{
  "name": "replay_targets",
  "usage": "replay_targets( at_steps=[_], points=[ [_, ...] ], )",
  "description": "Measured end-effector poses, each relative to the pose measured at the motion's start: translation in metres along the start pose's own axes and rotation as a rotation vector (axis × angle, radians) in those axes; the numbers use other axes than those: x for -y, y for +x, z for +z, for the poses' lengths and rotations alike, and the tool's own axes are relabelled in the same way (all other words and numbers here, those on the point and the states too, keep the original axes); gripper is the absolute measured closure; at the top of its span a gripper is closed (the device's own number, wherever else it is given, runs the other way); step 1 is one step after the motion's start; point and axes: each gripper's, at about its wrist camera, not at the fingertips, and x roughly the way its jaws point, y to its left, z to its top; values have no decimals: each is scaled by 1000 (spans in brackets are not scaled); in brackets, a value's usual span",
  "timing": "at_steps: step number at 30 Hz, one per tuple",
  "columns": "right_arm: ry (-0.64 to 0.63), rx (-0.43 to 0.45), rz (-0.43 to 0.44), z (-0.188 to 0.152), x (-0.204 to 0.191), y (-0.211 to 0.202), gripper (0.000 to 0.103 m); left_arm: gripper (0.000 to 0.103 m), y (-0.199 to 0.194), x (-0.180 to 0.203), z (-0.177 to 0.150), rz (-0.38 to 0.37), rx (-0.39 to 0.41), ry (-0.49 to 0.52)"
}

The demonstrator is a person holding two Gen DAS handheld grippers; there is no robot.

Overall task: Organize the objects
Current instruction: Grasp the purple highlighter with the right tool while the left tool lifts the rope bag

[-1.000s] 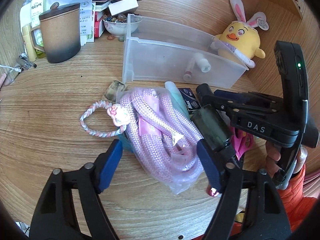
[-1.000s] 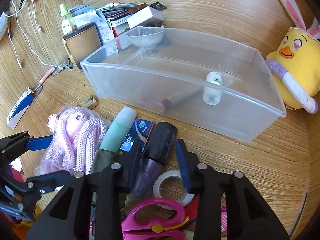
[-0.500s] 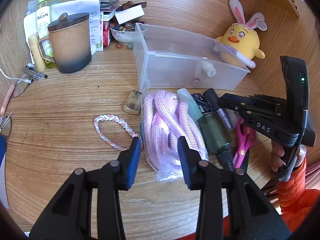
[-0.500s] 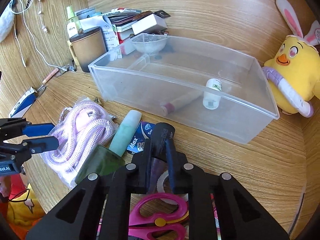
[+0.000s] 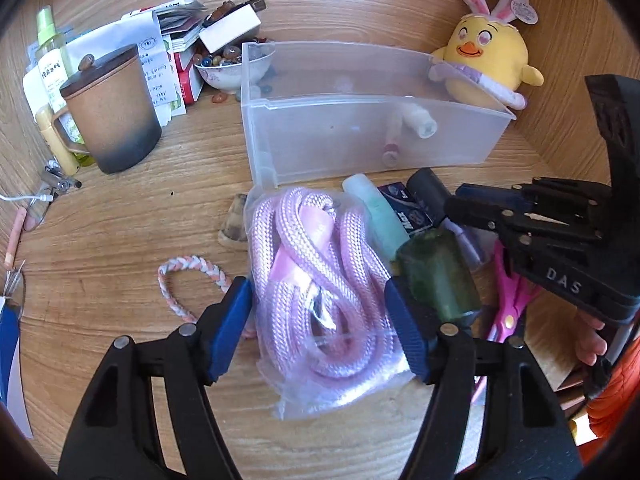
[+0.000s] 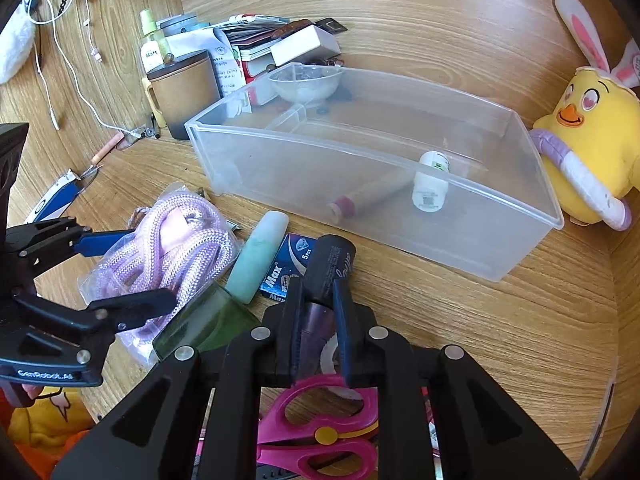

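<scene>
The left gripper (image 5: 320, 320) is seen with its jaws standing wide, having just been opening; the bagged pink rope (image 5: 320, 280) lies between the blue pads (image 5: 232, 324), which are not pressed on it. The right gripper (image 6: 318, 304) is closed narrowly on the dark tube (image 6: 326, 268), which is clamped between its fingers.

The clear plastic bin (image 6: 400, 216) is set on the wooden desk (image 5: 120, 220), with the rope bag just in front of its left end. The bag's long axis is seen running from the bin toward the left camera. The dark tube is pointed with its capped end toward the bin, beside the pale green tube (image 6: 258, 256) and the dark green bottle (image 5: 440, 280).

Both grippers are angled steeply down at the desk, side by side.
</scene>
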Motion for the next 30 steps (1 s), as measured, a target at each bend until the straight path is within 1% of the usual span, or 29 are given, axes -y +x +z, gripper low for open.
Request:
replay_targets(
  at_steps=[3,4,5,8,10,13,15,16,20,23,30],
  points=[
    [-2,-5,-3,2,0,3,83,35,2,5,4,17,1,25],
    [-2,-6,-3,2,0,4,80,34,3,7,6,23,0,42],
    [-2,-9,-2,3,0,5,79,33,4,10,7,31,-2,59],
    [9,-17,1,3,3,9,78,25,7,16,10,48,-7,95],
    [18,-23,9,4,5,11,77,20,14,17,11,45,-28,105],
    [17,-20,5,4,4,12,77,20,18,21,12,79,-10,133],
    [9,-17,-3,4,3,12,77,24,18,22,11,91,9,138],
    [5,-16,-5,5,2,12,77,29,18,22,11,97,19,141],
    [2,-8,-7,4,2,11,78,40,14,17,11,81,38,127],
    [8,-1,2,4,2,10,78,45,12,10,12,55,45,104],
    [19,29,7,6,0,-1,79,51,1,-10,12,-46,50,20]
  ],
)
